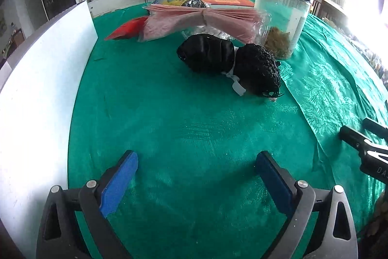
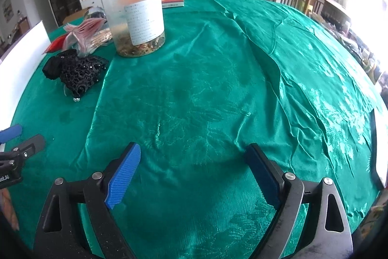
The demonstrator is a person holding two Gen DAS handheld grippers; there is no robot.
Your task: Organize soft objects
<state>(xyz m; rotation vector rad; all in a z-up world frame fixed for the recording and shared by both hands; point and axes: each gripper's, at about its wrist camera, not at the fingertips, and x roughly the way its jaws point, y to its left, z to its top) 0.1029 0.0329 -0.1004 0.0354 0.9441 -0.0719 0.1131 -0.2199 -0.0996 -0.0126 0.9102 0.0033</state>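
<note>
Blue-padded left gripper hung released above bare green satin tablecloth; right gripper likewise gaped, holding nothing. Black knitted soft bundle lay toward the far edge, just beside the clear black-lidded plastic jar, awaiting pickup, I judged.

Left claw and right claw both gape wide, holding nothing.
</note>
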